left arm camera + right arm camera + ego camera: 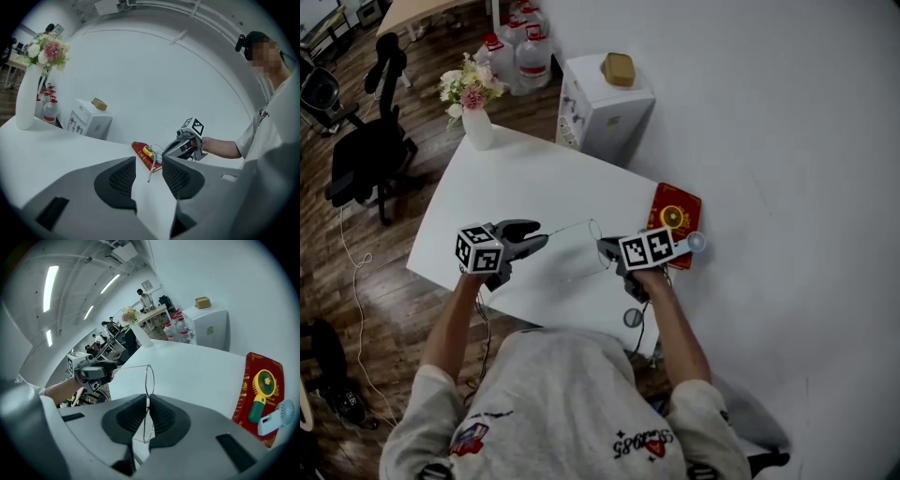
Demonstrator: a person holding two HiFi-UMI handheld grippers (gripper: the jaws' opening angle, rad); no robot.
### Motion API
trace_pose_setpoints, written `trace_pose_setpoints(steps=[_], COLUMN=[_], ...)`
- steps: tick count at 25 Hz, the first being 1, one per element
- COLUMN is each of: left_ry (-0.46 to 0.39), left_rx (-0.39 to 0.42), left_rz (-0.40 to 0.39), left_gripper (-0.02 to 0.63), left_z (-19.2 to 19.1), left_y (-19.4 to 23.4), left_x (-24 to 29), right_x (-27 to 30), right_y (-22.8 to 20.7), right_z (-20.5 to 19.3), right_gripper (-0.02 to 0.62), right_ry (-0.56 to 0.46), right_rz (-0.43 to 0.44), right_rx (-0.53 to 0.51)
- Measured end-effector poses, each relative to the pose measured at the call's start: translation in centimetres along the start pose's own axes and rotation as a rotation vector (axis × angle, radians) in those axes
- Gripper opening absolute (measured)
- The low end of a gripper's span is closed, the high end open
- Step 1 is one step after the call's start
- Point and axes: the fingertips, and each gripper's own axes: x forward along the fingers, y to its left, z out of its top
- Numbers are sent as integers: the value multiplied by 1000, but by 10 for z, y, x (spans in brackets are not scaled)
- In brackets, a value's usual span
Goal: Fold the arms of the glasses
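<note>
The white vase of flowers [477,129] stands at the far left corner of the white rectangular worktop [516,178]; the flat red packet [675,217] lies at its right edge; the thin wire-framed glasses [149,380] hang above its near half; the white box [605,112] stands behind it

- Table [553,178]: plain white.
- Glasses [149,376]: thin wire frame, silvery as far as the dim light tells.
- Left gripper [149,169] and right gripper [146,401]: dark grey jaws, fine mesh pattern on the pads, white cubes with black square markers.
- Flat packet [255,363]: red with gold print.
- Small fan [262,383]: yellow over green.
- Vase [477,129]: white; flowers [469,86] pink and cream.
- Floor [356,234]: dark brown wood planks.
</note>
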Motion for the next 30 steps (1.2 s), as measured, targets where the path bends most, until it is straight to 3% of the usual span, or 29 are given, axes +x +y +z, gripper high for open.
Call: trace_pose_setpoints(steps=[10,17,20,30], left_ry=[139,161,187,252], left_rx=[38,-1,12,4], left_rz=[-167,-261,-285,-334], left_gripper=[140,48,20,15], left_z=[-14,-18,-21,-35], left_y=[-35,-53,-59,-73], left_x=[27,42,49,71], right_x=[-5,-7,-6,-5], right_y=[0,2,4,14], right_z=[-7,-9,-8,-4], right_gripper=[26,26,26,26], right_ry=[-9,-6,-8,-20], right_rz=[-6,-10,-5,14], right_rx=[13,10,5,0])
